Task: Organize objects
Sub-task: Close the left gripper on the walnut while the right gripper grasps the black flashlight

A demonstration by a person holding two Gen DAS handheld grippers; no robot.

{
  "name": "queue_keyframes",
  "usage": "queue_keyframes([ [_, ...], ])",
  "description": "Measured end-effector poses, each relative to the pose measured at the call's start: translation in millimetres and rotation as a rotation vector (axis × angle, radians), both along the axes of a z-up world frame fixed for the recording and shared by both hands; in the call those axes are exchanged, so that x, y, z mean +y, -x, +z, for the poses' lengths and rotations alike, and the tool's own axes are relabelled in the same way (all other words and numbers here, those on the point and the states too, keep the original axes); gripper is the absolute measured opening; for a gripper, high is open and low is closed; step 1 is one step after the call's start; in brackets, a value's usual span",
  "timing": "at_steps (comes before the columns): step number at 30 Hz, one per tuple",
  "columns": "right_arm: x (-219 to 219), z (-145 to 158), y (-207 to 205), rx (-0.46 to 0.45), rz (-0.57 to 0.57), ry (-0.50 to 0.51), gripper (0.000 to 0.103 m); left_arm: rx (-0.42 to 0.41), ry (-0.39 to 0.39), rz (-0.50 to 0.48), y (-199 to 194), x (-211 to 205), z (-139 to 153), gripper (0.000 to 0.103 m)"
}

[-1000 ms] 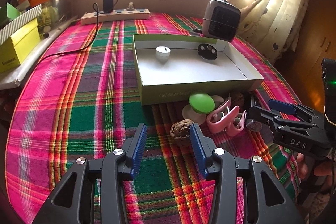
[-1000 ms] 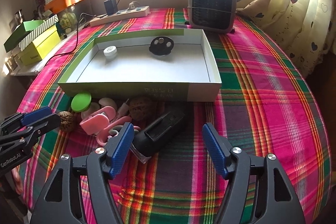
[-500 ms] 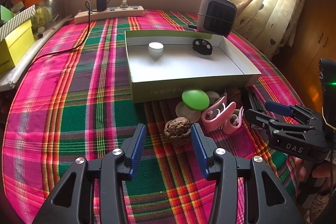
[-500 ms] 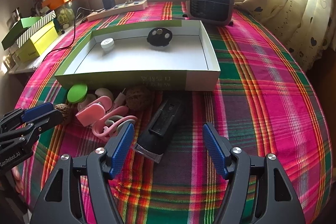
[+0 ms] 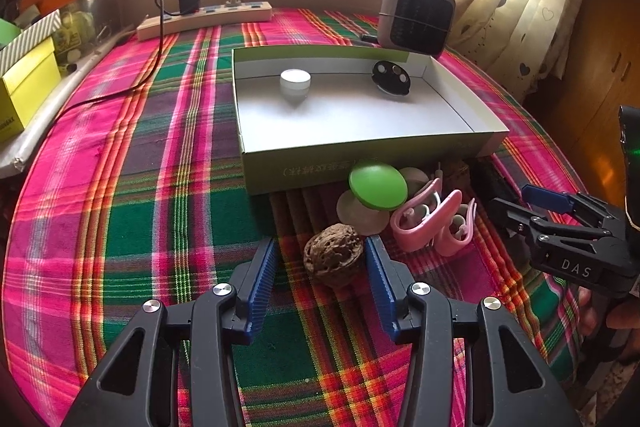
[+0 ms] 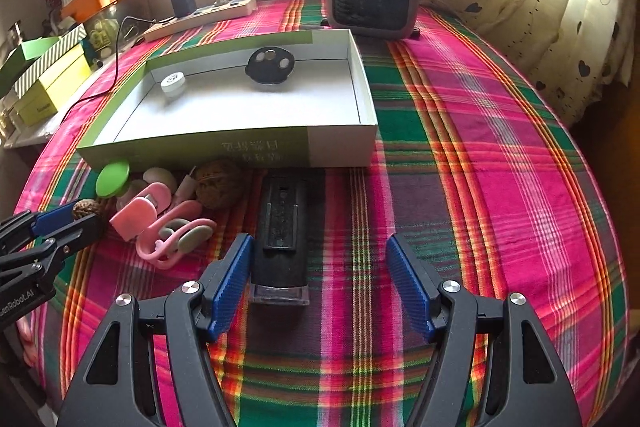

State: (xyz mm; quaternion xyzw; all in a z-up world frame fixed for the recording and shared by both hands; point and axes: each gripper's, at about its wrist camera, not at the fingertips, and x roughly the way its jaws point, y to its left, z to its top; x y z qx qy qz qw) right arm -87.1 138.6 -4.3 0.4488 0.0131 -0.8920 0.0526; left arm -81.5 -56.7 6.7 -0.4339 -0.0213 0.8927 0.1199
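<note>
Two hand-held grippers poised over small objects on a plaid tablecloth, in front of a shallow box.

Left wrist view: the left gripper (image 5: 320, 259) stands partly open, a wrinkled walnut (image 5: 333, 259) between its blue pads, not visibly pinched; the box (image 5: 360, 155) lies beyond.
Right wrist view: the right gripper (image 6: 320, 281) gapes wide, holding nothing; a black rectangular device (image 6: 282, 227) lies just beside its left pad, pink clips (image 6: 164, 227) further left.

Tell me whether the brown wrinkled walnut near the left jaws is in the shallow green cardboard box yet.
Out. The brown wrinkled walnut lies on the plaid cloth, outside the shallow green cardboard box.
</note>
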Motion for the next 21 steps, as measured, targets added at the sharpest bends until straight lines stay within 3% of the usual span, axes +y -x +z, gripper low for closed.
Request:
queue_keyframes([
  [14,-1.4,-2.5,1.0,0.025,0.031,-0.019,0.068,0.013,0.019,0.011,0.3,2.6,-1.0,0.043],
  [17,-1.7,-2.2,0.3,0.028,0.039,-0.019,0.066,0.018,0.039,0.018,0.0,3.5,-1.2,0.033],
  [21,-4.2,-1.3,-0.2,0.034,0.056,-0.016,0.059,0.016,0.037,0.022,0.9,1.8,-1.3,0.028],
])
